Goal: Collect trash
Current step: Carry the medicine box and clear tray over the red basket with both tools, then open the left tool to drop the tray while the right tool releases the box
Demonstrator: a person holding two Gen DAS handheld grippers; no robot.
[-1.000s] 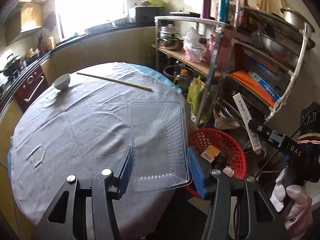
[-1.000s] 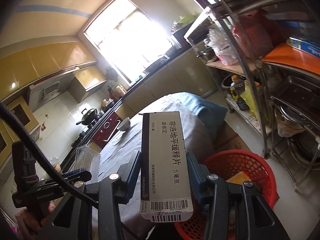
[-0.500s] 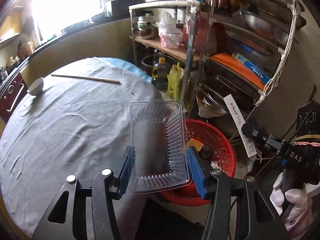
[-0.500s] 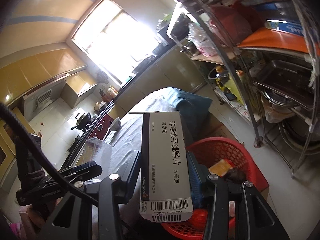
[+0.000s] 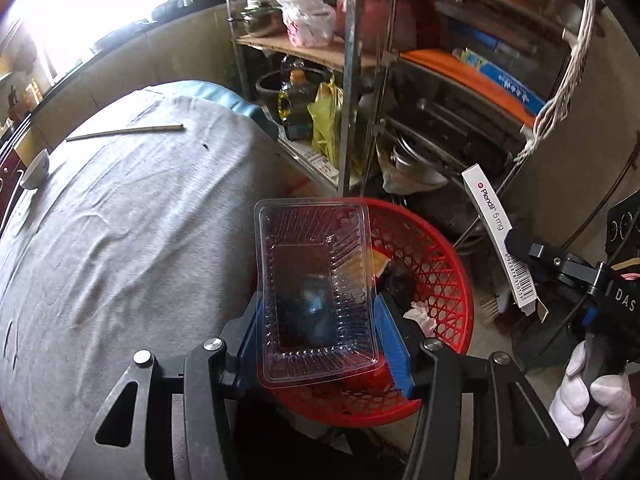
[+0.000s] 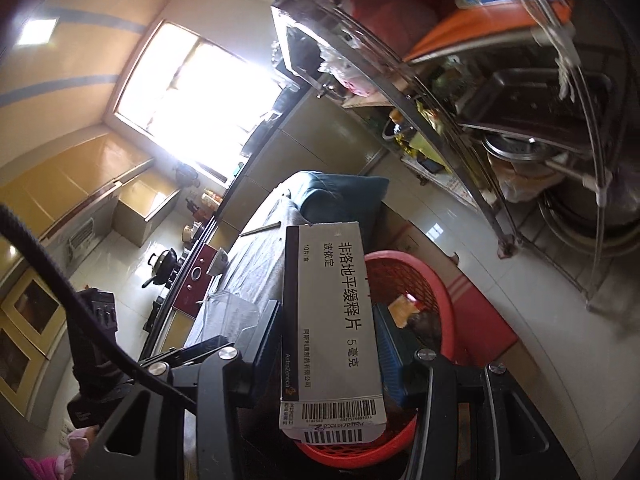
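My left gripper point(image 5: 318, 340) is shut on a clear plastic tray point(image 5: 314, 280), held above the near-left part of a red mesh basket point(image 5: 432, 280) that stands on the floor beside the table. The basket holds a yellow packet, a dark lump and crumpled paper. My right gripper point(image 6: 328, 344) is shut on a white medicine box point(image 6: 334, 312) with black print and a barcode, above the red basket point(image 6: 404, 276). In the left wrist view that medicine box point(image 5: 498, 240) and the right gripper point(image 5: 516, 244) hang to the right of the basket, held by a gloved hand point(image 5: 592, 396).
A round table under a grey cloth point(image 5: 120, 232) fills the left, with chopsticks point(image 5: 124, 131) and a small white bowl point(image 5: 34, 168) on it. A metal rack point(image 5: 420, 80) crowded with pots, bottles and bags stands behind the basket. Tiled floor point(image 6: 460, 220) lies between table and rack.
Both grippers moved off the table side and down toward the red basket. The clear tray now hangs over the basket instead of the cloth; the right gripper has rolled with its box.
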